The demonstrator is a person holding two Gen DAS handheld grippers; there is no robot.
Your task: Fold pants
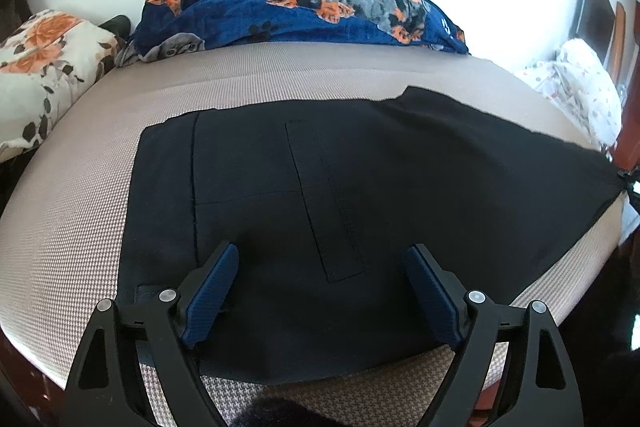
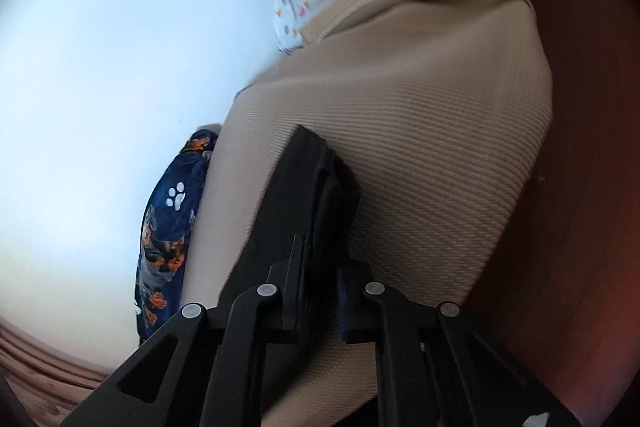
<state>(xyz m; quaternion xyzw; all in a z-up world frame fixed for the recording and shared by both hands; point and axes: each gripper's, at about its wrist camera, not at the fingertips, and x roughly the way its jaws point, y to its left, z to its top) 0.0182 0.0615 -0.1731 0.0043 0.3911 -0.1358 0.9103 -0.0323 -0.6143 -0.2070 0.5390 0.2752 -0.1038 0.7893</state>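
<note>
Black pants (image 1: 320, 195) lie spread flat on a beige bed (image 1: 80, 195), waistband end to the left, legs running right to the bed's edge. My left gripper (image 1: 320, 259) is open, its blue pads (image 1: 212, 291) just above the near part of the pants, with nothing between them. In the right wrist view, my right gripper (image 2: 320, 247) is shut on the folded hem end of the pants (image 2: 304, 187) and holds it over the beige bed (image 2: 440, 147). The right gripper shows at the far right edge of the left wrist view (image 1: 628, 179).
A blue dog-print blanket (image 1: 300, 11) lies along the bed's far side. A floral pillow (image 1: 44, 67) is at the left and a white patterned cloth (image 1: 580, 83) at the right. Dark wooden bed frame (image 2: 580, 187) borders the mattress.
</note>
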